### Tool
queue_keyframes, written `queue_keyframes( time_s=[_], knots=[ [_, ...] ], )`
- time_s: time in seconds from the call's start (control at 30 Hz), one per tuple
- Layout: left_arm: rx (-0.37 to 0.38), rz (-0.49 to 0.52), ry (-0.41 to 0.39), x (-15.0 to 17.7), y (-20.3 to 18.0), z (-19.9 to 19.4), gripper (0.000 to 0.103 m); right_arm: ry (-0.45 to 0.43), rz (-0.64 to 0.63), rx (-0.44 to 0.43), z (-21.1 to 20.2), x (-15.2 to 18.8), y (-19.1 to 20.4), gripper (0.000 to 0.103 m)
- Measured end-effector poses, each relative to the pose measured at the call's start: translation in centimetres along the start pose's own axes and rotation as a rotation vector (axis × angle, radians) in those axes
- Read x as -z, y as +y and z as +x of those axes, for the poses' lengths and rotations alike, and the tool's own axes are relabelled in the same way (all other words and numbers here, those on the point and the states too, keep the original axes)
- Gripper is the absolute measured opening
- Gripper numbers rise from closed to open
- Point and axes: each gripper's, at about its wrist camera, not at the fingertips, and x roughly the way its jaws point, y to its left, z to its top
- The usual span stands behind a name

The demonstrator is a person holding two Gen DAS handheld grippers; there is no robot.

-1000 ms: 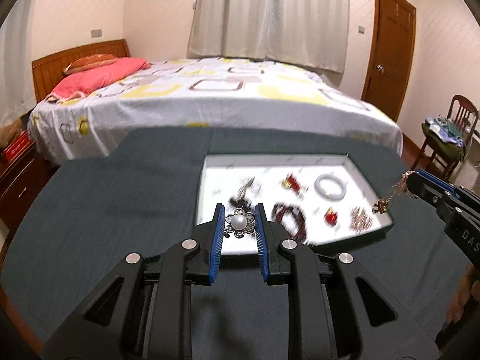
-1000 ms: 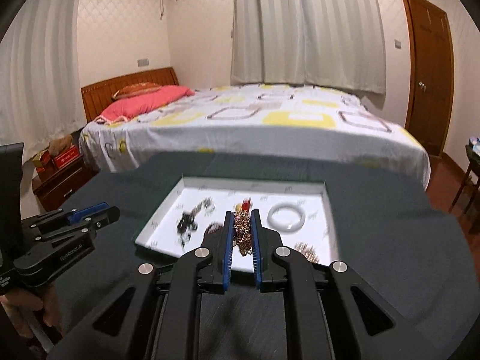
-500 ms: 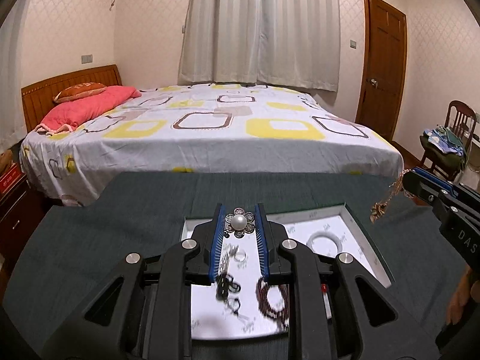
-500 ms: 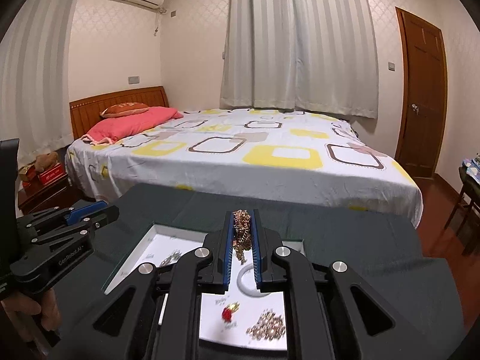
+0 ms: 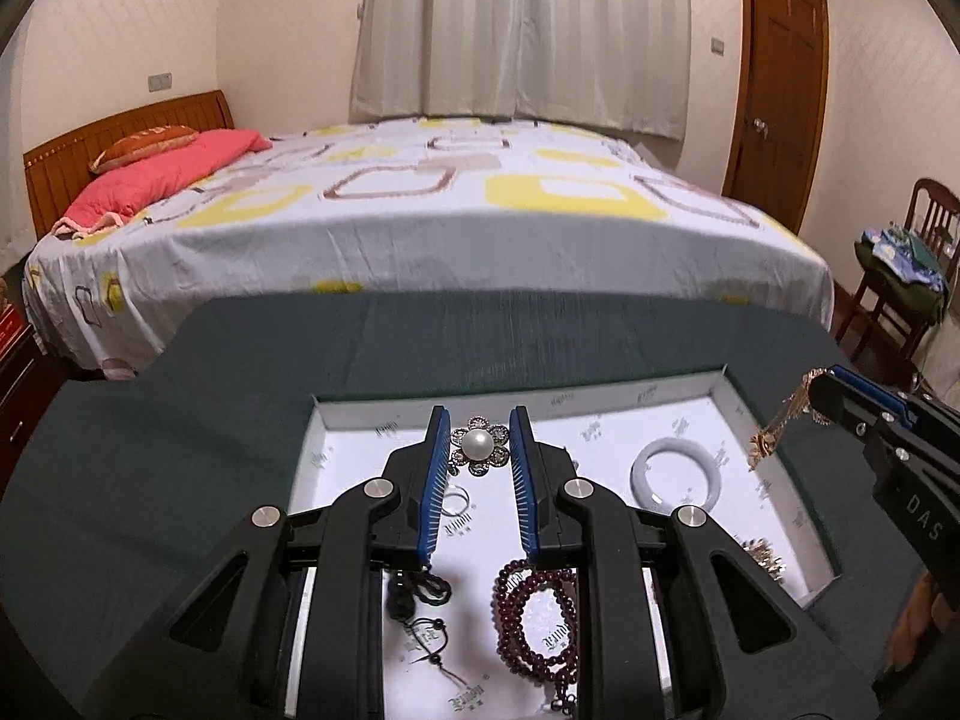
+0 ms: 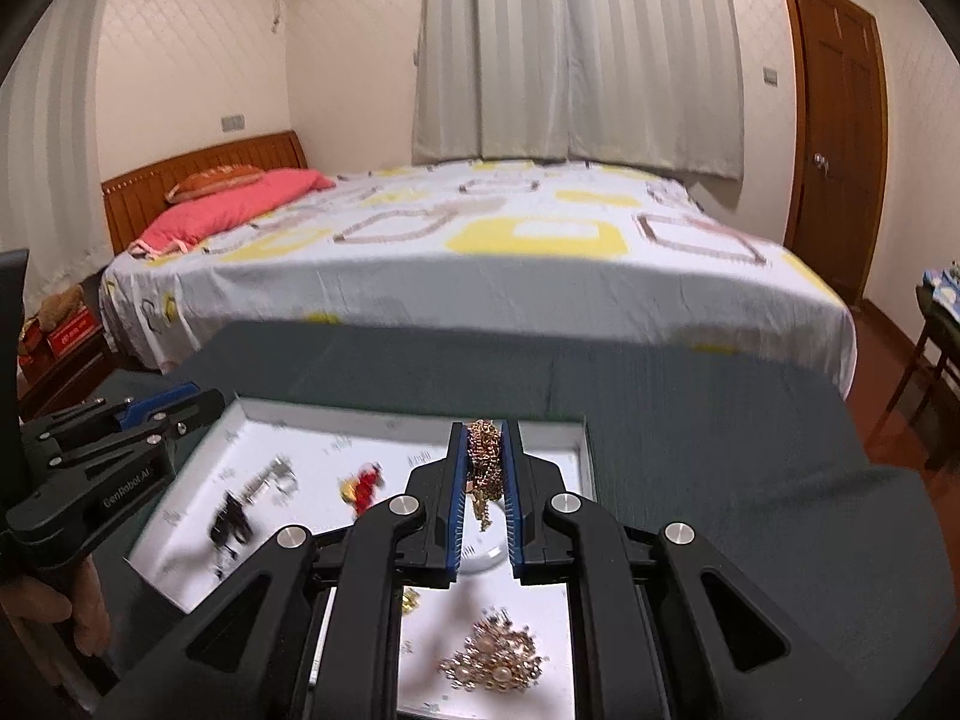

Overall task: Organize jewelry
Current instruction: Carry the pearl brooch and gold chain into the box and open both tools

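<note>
Both grippers hold jewelry above white tray on dark green table.
Left gripper (image 5: 479,450) jaws narrow, clamped on pearl flower brooch (image 5: 479,445), face toward camera. Right gripper (image 6: 483,465) jaws narrow, pinching gold chain (image 6: 483,468), long axis vertical, hanging down. Tray (image 5: 684,387) holds white bangle (image 5: 674,473) and dark red bead bracelet (image 5: 536,618), both flat. Left gripper body reads "GenRobot.AI"; right reads "DAS".

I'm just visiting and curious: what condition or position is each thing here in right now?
Left gripper: shut on pearl flower brooch, held above the tray.
Right gripper: shut on gold chain, which dangles.
White tray: open, on the dark table.
White bangle: lying flat in tray.
Dark red bead strand: coiled in tray.
Door: closed.
</note>
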Motion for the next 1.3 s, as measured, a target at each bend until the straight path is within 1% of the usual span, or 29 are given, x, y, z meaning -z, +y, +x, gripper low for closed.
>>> queue_keyframes(
  time_s=[0.13,0.33,0.6,1.0,1.23,1.3],
  knots=[
    [0.002,0.001,0.048,0.7,-0.6,2.3,0.02,0.055,0.014,0.006,1.8,1.5,-0.9,0.012],
    [-0.006,0.009,0.11,1.4,-0.7,4.8,0.02,0.113,0.014,0.007,3.4,3.2,-1.2,0.012],
    [-0.016,0.014,0.17,2.3,-0.8,6.4,0.02,0.158,0.016,-0.001,4.7,4.2,-1.4,0.012],
    [-0.017,0.021,0.199,2.5,-0.9,7.0,0.02,0.195,0.007,-0.014,5.7,4.5,-1.1,0.012],
    [-0.022,0.026,0.199,2.3,-1.0,7.1,0.021,0.195,0.006,-0.006,5.8,4.5,-0.9,0.012],
    [-0.022,0.028,0.201,2.5,-1.0,7.1,0.024,0.197,0.007,-0.004,5.9,4.4,-0.9,0.012]
  ],
)
